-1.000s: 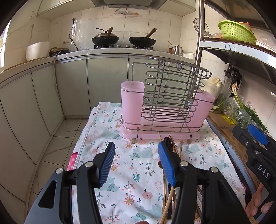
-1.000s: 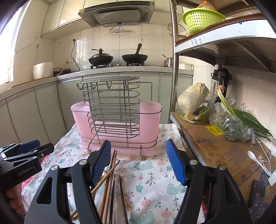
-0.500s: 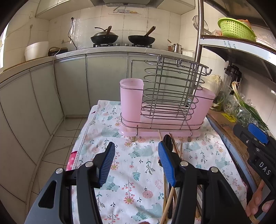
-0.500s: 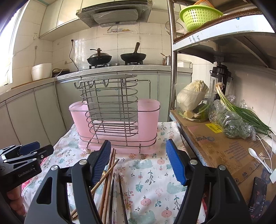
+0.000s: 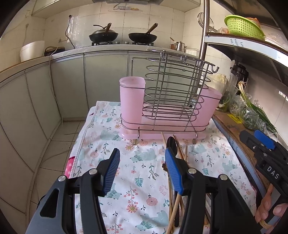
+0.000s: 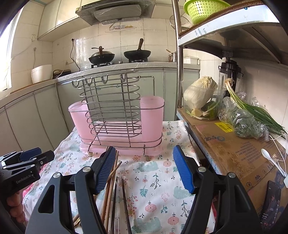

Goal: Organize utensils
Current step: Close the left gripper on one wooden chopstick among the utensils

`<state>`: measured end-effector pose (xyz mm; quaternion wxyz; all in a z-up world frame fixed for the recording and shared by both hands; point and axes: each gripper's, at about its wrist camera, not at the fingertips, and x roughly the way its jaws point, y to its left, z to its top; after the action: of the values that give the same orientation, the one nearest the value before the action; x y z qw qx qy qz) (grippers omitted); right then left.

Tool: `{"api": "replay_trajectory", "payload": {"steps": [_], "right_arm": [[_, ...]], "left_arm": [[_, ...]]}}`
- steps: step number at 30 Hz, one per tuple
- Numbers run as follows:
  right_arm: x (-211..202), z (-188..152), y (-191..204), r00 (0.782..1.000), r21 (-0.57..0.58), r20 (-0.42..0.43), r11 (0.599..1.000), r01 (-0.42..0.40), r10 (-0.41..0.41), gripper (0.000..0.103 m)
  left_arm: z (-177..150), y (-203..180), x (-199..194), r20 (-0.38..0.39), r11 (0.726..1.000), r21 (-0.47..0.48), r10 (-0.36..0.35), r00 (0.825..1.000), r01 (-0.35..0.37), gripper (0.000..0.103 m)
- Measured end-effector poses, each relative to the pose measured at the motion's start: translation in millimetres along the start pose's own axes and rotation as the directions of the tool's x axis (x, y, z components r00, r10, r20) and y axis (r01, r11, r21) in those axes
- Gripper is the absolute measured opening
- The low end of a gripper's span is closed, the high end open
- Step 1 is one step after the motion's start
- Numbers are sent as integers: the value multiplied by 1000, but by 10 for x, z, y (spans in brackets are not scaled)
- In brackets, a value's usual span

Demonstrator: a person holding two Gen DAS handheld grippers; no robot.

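Observation:
A wire utensil rack (image 5: 172, 97) with two pink cups stands at the far end of the floral cloth (image 5: 140, 172); it also shows in the right wrist view (image 6: 115, 115). Several wooden chopsticks and a dark spoon (image 5: 171, 143) lie on the cloth in front of the rack, also in the right wrist view (image 6: 112, 180). My left gripper (image 5: 142, 171) is open and empty above the cloth, left of the utensils. My right gripper (image 6: 145, 169) is open and empty, with the chopsticks under its left finger.
A cardboard-topped shelf (image 6: 228, 144) on the right holds a cabbage (image 6: 199, 93), green onions (image 6: 252, 108), a white spoon (image 6: 270, 158) and a phone. A green basket (image 6: 203, 9) sits on the upper shelf. The floor drops off left of the cloth.
Both grippers have moved slightly; the rack sits a little lower and nearer in both views. Both stay open and nothing was picked up.

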<state>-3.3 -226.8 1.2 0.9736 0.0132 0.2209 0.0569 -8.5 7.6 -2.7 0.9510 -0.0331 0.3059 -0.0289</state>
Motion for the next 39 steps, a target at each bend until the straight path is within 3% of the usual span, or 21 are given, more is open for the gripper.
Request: {"api": "replay_trajectory", "payload": {"steps": [10,15,20,24,27,33,39], "right_arm": [[170,-115,-135,997,28,-66,999,-33,35,67],[277,-195,-161,994,29,-107,999,-23,26,67],[382,-240,-209,991,31,-132,999,-33,37,67],[449,-268,-261,986,48,-151,997,-64,70,67],[501,-294,-297,982,56,-165,995,-80,89,66],[576,-320,-359,975,63,-191,993,-98,109,51],[623,-335,-445,972,97,-202,990,-105,123,48]], "left_arm": [[-70,-56,261,-103,995,4,-94,990,95,51],[-101,-207,336,-126,986,68,-140,982,149,36],[-123,-330,466,-190,969,78,-214,958,232,18],[-117,-463,615,-244,956,96,-248,938,278,16],[-115,-585,768,-292,949,127,-243,925,289,16],[-124,-772,1061,-358,942,188,-198,912,278,16],[-130,-825,1250,-408,941,204,-167,897,268,16]]}}
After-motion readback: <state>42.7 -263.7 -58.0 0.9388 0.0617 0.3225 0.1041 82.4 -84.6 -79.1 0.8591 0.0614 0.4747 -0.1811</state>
